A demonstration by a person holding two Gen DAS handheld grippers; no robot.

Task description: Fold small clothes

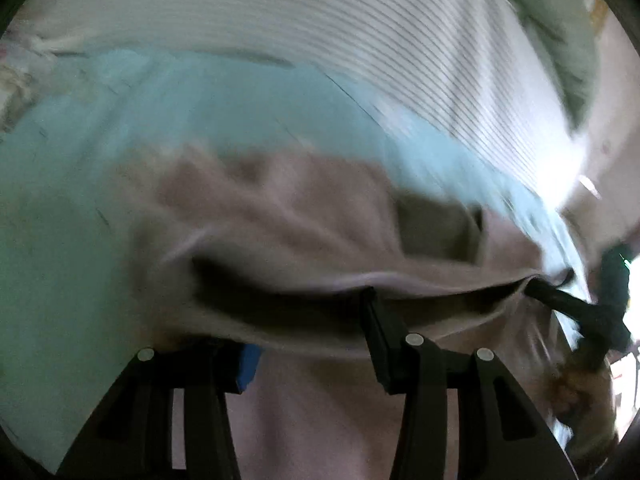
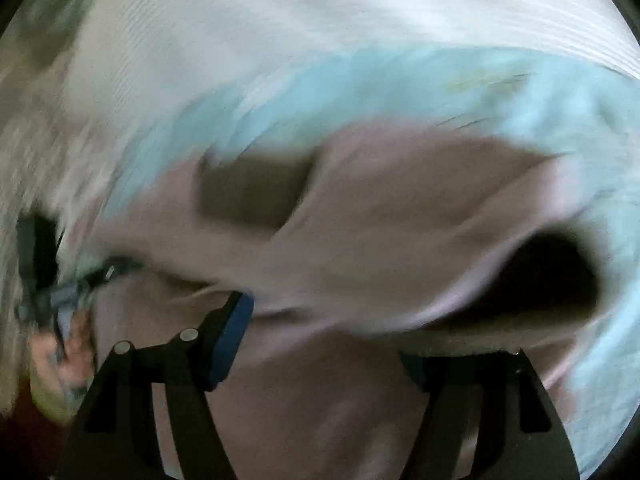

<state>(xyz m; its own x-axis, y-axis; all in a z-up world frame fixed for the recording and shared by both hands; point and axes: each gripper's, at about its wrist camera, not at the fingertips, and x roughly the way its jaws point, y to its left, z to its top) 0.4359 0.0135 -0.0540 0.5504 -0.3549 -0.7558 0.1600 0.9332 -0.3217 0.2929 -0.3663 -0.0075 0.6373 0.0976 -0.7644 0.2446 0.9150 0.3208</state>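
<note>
Fold in hand, both jaws parted.
My left gripper [image 1: 308, 344] and right gripper [image 2: 324, 332] stand part open, gripping nothing; the mauve garment [image 1: 280, 216] drapes across and ahead of both. Next I judge: withdraw, re-grip an edge.

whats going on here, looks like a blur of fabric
A person is folding a small mauve garment with a handheld gripper in each hand, on a light blue sheet beside striped white fabric. The left gripper and right gripper both stand with jaws apart, the cloth's edge lying between the fingers and not pinched. The pictures are motion-blurred, so finer detail of the fold cannot be told.
</note>
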